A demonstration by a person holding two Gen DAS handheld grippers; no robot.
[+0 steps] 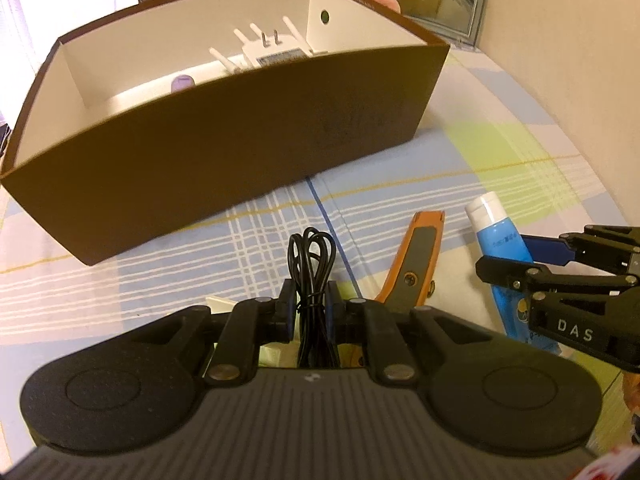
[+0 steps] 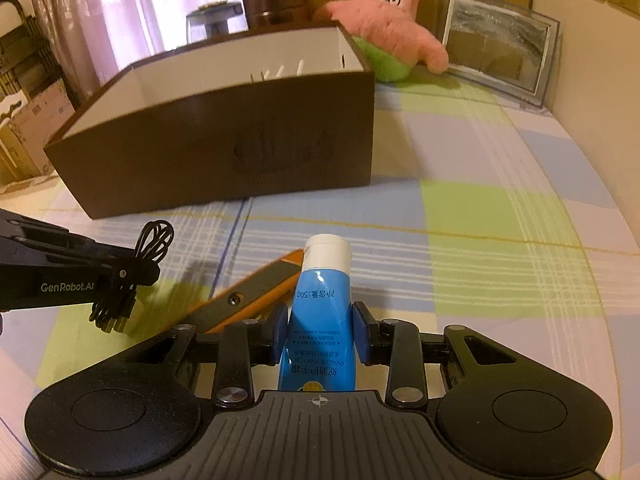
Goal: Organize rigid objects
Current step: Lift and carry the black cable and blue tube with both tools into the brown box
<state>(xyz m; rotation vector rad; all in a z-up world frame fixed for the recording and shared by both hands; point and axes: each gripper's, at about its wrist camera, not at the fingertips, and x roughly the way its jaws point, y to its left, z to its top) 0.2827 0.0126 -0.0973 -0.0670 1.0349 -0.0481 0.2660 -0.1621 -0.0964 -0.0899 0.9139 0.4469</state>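
Left gripper [image 1: 309, 306], nearest the lens in the left wrist view: ribbed grey body, two round black pivot housings, blue pads pressed onto a bundled black cable [image 1: 314, 256]. The cable is thin, glossy, coiled in loops and cinched with a tie; loops stand above the pads at frame centre (plug ends hang below the fingers in the right wrist view).

Right gripper [image 2: 320, 330]: same build, jaws pinching a blue tube [image 2: 320, 312] about mid-body. The tube is soft plastic, tapered flat toward its crimped end, with a white cylindrical cap pointing away from the camera and printed text. Whether it is clear of the cloth I cannot tell.

Utility knife [image 2: 248, 294]: orange casing with a dark grey inset panel and one screw, lying flat on the cloth just left of the tube, running diagonally; its tip passes behind the cap.

Brown box [image 1: 208, 152], upper half of the frame: rigid, matte dark outside, plain white inside, open top. Inside, a white router [image 1: 268, 50] with slim antennas and a small lilac rounded object [image 1: 182, 82].

Tablecloth [image 2: 480, 240]: checked, pale blue, green and white.

Upper right: pink plush star [image 2: 384, 12] behind the box's corner, and a framed picture [image 2: 500, 44] leaning on the wall.
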